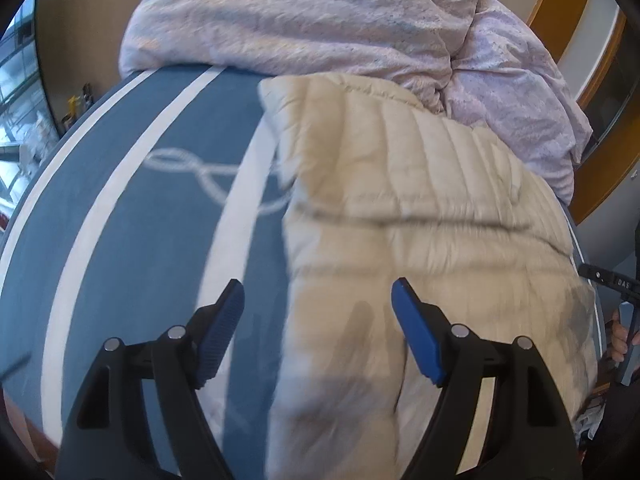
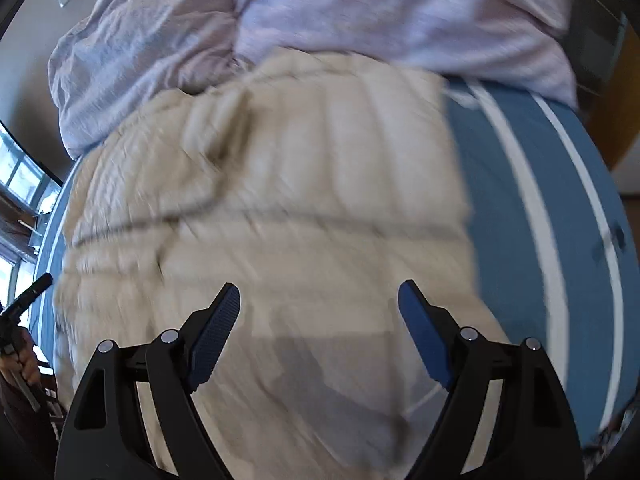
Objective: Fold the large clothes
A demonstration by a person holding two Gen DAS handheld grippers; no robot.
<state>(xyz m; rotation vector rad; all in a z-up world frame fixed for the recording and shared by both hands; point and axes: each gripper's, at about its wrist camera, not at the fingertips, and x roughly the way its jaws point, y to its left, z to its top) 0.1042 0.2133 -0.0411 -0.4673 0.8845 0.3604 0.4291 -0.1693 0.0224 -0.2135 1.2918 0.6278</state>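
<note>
A cream quilted puffer jacket [image 1: 420, 208] lies folded on a blue bed cover with white stripes [image 1: 132, 208]. My left gripper [image 1: 318, 300] is open and empty above the jacket's left edge, its left finger over the blue cover. In the right wrist view the same jacket [image 2: 280, 200] fills the middle, blurred by motion. My right gripper [image 2: 320, 300] is open and empty above the jacket's near part. The blue cover [image 2: 520, 200] shows to the jacket's right.
A crumpled pale pink duvet [image 1: 300, 28] is heaped at the far end of the bed, touching the jacket's far edge; it also shows in the right wrist view [image 2: 320, 12]. Windows [image 1: 20, 80] are at the left. A wooden frame [image 1: 576, 12] stands at the right.
</note>
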